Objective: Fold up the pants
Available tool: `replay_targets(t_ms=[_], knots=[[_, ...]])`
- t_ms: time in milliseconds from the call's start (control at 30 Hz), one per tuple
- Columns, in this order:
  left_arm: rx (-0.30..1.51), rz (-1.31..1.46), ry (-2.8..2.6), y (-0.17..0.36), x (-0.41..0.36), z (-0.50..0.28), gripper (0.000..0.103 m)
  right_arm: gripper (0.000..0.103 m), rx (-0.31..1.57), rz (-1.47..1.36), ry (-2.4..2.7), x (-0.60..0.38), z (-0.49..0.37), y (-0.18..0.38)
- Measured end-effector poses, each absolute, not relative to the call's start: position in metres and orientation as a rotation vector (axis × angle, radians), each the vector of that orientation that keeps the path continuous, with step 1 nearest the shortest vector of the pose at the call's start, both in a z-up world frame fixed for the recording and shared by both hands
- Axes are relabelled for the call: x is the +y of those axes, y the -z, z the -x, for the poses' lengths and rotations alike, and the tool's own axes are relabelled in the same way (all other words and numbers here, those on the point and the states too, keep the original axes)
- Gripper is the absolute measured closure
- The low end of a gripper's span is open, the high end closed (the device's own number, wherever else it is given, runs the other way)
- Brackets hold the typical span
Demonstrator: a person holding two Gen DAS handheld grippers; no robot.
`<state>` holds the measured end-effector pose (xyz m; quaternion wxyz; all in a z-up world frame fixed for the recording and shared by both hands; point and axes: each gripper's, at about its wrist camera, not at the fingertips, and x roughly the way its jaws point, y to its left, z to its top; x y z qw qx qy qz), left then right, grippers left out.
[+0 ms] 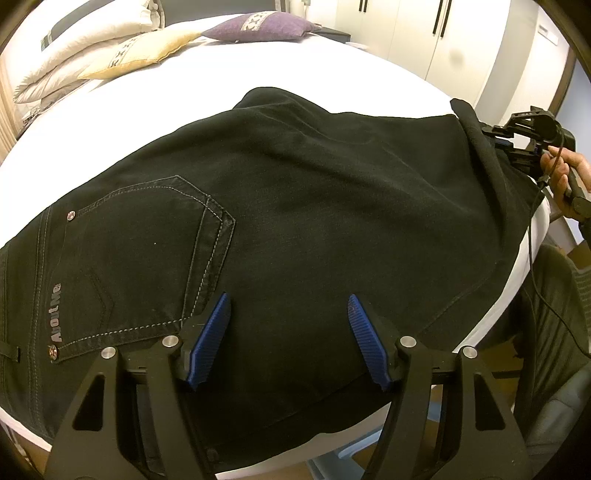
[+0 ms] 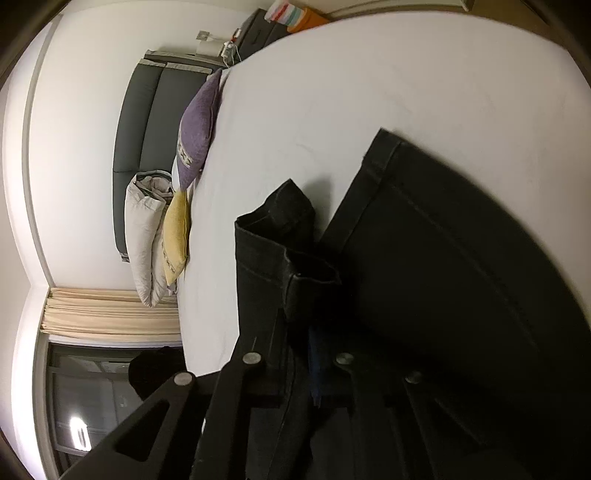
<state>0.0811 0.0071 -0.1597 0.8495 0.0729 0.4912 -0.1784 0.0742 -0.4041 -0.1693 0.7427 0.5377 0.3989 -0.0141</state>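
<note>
Your right gripper point(image 2: 314, 354) grips the pants point(image 1: 295, 206) hem; left gripper point(image 1: 290, 332) fingers stand open. Next, carry the hem toward the waistband.

Your pants point(image 1: 314, 206) are black denim with pale contrast stitching and a silver logo. Bed sheet point(image 1: 332, 62) plain white. Upper frame: purple cushion point(image 1: 258, 27) with patterned band, yellow cushion point(image 1: 147, 51). Your left gripper's pads point(image 1: 210, 339) are ribbed blue.

Pants point(image 1: 295, 192) spread across bed point(image 1: 332, 59), pillows point(image 1: 110, 48) behind at its head
</note>
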Motion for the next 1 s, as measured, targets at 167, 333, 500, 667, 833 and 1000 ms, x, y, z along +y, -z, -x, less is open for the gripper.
replay_targets(t_ms=[167,333,500,667,833,1000], knots=[[1.035,-0.155,0.376,0.16,0.007,-0.081,0.038,0.098,0.858,-1.112,0.102,-0.405,-0.058,0.15],[1.031,-0.158,0.374,0.16,0.006,-0.081,0.037,0.099,0.825,-1.005,0.172,-0.407,-0.028,0.121],[1.023,-0.159,0.372,0.161,0.005,-0.081,0.036,0.099,0.84,-0.968,0.255,-0.418,0.013,0.126],[1.013,-0.171,0.353,0.159,-0.002,-0.078,0.035,0.1,0.844,-0.978,0.311,-0.42,0.034,0.147],[1.009,-0.151,0.354,0.159,-0.006,-0.078,0.034,0.1,0.811,-0.92,0.33,-0.419,0.029,0.132],[0.998,-0.16,0.37,0.161,-0.016,-0.078,0.029,0.1,0.778,-0.87,0.345,-0.419,0.034,0.122]])
